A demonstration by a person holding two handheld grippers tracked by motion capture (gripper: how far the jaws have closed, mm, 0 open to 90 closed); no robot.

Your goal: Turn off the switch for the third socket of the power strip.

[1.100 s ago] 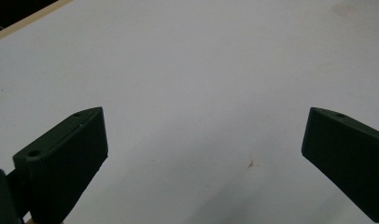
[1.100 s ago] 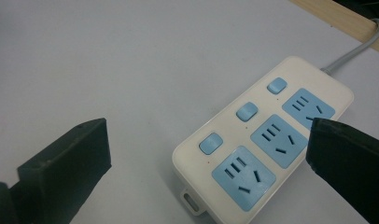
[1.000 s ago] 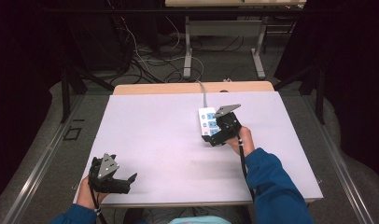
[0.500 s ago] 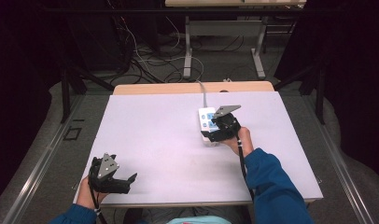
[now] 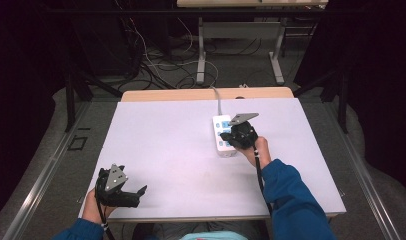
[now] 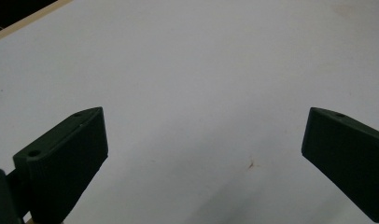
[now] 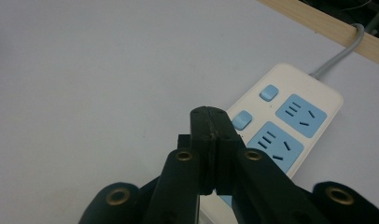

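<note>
With its jaws just closed pad to pad on nothing, the right gripper (image 7: 210, 122) hangs over the power strip (image 7: 290, 122), near a blue switch (image 7: 242, 120). Strip lies right of table (image 5: 166, 145) centre. Left gripper (image 5: 136, 192), wide open, empty, sits at near-left edge.

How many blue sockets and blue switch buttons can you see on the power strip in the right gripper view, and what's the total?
On the power strip, ahead of the shut right gripper:
Blue sockets: 2
Blue switch buttons: 2
Total: 4
More may lie hidden behind the jaws.
</note>
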